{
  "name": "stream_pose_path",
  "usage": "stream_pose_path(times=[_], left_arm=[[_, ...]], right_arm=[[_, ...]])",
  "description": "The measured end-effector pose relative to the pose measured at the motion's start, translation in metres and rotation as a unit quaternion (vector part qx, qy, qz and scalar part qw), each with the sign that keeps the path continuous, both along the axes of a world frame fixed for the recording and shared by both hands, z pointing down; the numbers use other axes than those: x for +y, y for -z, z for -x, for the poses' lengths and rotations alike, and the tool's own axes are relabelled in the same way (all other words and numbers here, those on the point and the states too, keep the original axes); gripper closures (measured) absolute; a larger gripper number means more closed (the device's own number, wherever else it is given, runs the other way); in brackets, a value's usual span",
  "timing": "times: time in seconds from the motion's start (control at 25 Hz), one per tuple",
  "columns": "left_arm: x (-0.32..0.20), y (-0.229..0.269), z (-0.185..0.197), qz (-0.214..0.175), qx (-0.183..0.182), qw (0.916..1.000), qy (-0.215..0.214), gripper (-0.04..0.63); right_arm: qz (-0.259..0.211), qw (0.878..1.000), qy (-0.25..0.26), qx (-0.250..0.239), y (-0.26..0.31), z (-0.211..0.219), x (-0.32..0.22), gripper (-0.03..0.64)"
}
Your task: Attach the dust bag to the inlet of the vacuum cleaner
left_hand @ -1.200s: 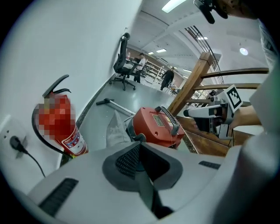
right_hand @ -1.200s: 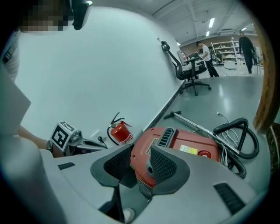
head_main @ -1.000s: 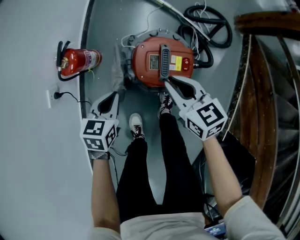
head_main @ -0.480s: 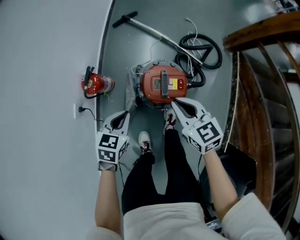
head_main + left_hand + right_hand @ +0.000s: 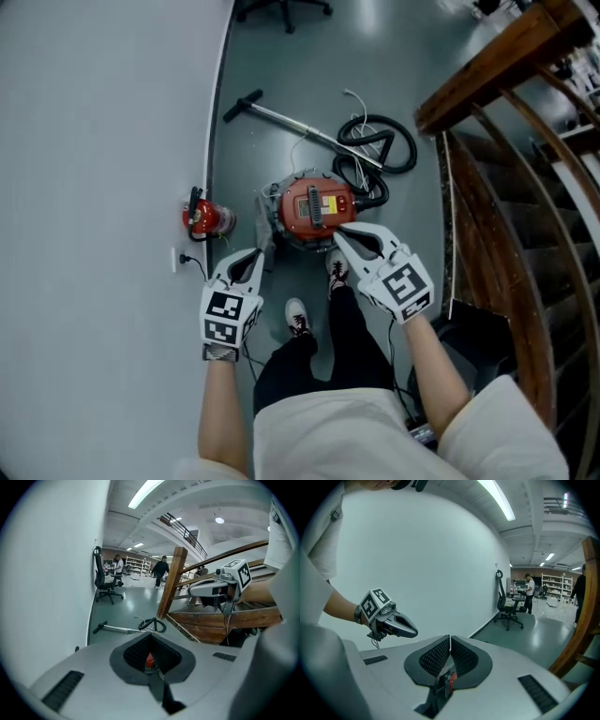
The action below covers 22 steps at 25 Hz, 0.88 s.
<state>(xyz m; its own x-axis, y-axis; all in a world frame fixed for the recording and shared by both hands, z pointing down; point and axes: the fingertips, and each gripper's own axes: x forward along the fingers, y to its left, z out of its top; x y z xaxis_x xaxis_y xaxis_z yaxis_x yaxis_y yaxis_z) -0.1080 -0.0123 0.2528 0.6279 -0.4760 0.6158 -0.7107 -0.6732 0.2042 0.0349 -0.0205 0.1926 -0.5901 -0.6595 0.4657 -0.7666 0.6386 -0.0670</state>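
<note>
The left gripper (image 5: 255,255) has its jaws together at the tips, with nothing clamped between them. The right gripper (image 5: 338,232) is likewise closed tip to tip and empty. Both are held out in front of the standing person, above the grey floor (image 5: 309,66), and neither touches the cleaner. The red round canister vacuum cleaner (image 5: 314,208), with a black carrying handle across its top, stands on the floor just ahead of the person's shoes. A pale grey flat piece (image 5: 268,223) lies against the canister's left side; it is too small to identify as the dust bag. A coiled black hose (image 5: 380,150) lies behind the canister, beside a metal wand with a black cross handle (image 5: 286,119). A red fire extinguisher (image 5: 208,217) stands against the white wall (image 5: 103,141), left of the canister. A brown wooden stair railing (image 5: 487,202) runs along the right.
</note>
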Motion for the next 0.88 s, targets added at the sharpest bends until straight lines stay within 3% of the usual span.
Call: stream_pose_path(times=[0.36, 0.88], left_arm=[[-0.003, 0.111, 0.008, -0.091, -0.003, 0.9958, -0.005, 0.595], [0.019, 0.233, -0.014, -0.190, 0.030, 0.9802, -0.046, 0.595]], right_arm=[[-0.065, 0.998, -0.006, 0.010, 0.100, -0.005, 0.015, 0.586], [-0.137, 0.990, -0.018, 0.019, 0.200, -0.010, 0.041, 0.586]])
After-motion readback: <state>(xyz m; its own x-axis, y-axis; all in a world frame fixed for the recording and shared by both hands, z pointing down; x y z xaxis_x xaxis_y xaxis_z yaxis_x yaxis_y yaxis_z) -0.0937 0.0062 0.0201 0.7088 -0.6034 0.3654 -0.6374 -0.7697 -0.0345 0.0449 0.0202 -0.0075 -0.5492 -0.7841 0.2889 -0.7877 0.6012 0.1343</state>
